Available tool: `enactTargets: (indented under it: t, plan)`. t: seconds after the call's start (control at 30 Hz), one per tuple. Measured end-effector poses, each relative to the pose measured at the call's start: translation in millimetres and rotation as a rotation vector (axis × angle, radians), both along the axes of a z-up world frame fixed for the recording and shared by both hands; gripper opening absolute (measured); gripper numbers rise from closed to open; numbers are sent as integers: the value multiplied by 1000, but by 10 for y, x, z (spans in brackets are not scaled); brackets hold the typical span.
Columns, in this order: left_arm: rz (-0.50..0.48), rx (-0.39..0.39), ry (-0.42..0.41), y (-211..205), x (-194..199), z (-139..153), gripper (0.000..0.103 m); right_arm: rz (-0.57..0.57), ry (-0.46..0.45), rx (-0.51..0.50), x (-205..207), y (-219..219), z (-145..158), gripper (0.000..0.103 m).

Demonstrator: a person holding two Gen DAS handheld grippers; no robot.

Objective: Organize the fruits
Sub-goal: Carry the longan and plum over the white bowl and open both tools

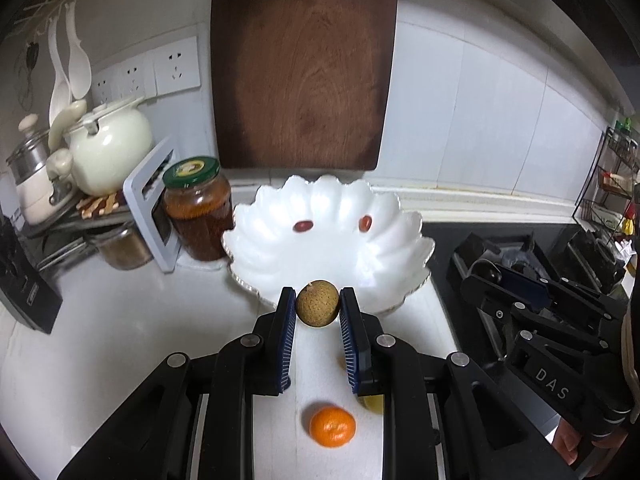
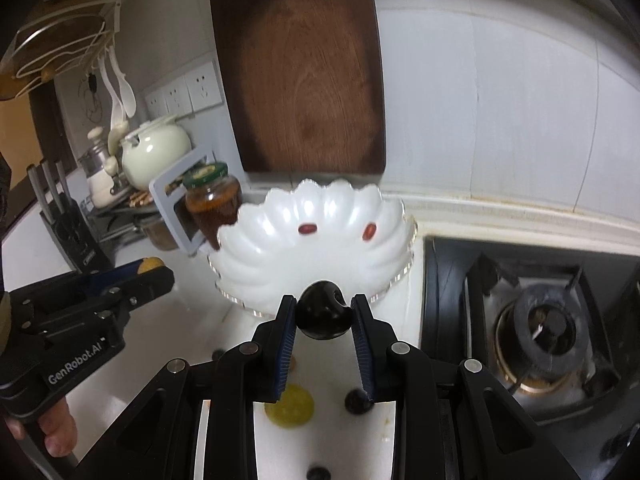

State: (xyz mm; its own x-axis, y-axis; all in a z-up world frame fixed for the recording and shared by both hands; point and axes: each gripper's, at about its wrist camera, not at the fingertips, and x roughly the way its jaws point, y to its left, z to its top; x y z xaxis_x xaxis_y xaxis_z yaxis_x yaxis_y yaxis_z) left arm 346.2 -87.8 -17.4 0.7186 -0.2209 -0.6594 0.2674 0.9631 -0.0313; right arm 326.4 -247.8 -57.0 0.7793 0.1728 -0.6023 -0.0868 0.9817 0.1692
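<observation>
1. Left gripper (image 1: 318, 300) – blue pads clamped on a round, brown, speckled fruit (image 1: 318, 303), one pad on each side, held clear of the white counter (image 1: 100, 340) just short of the bowl's near rim.
2. Right gripper (image 2: 323, 308) – pads pressed to both sides of a dark, glossy round fruit (image 2: 323, 312), also off the counter and at the near rim of the bowl.
3. White scalloped bowl (image 1: 256, 232) sits at 12 o'clock from both grippers, in front of a dark wooden cutting board (image 1: 304, 64) that leans upright against the tiled wall. Two small red fruits (image 1: 303, 225) lie in it, well apart from each other, toward the far side.
4. Loose on the counter, left wrist view: an orange mandarin (image 1: 332, 426) at 6 o'clock below the fingers; a yellowish fruit (image 1: 372, 402) mostly hidden behind the right-hand finger.
5. Right wrist view: a yellow-green fruit (image 2: 291, 407) at 6 to 7 o'clock, a small dark fruit (image 2: 357, 401) beside it at 5 o'clock, another dark one (image 2: 318, 473) at the bottom edge.
6. Glass jar with a green lid (image 1: 198, 212) stands at 10 o'clock, just beside the bowl; a cream teapot (image 1: 110, 152) stands farther out.
7. Gas burner (image 2: 544, 332) at 3 o'clock in the right wrist view.
8. A person's fingers (image 2: 58, 428) wrap the left gripper's handle at 8 o'clock.
</observation>
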Motion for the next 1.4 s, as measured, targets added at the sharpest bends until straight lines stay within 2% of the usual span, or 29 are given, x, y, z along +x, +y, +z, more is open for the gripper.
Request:
enactTargets:
  t: [0.27,0.43,0.8,1.13,1.33,1.4]
  plan:
    - [-7,4,-26,10,240,102,23,-19,-29,-10,228,31,141,29]
    - [-15,-10,-4,33,461,118,23,-32,-27,-26,412,42,176,29]
    - [-26,31,35,-4,980,96,23,-27,13,-90,931,120,192,29]
    - [-18,104,84,-89,1451,-21,23,-16,97,-125,1361,96,55,29]
    - [-33,135,161,-157,1701,-198,23,10,190,-98,1649,35,-108,29]
    - [-43,149,193,-204,1782,-273,23,11,212,-117,1726,40,-158,29]
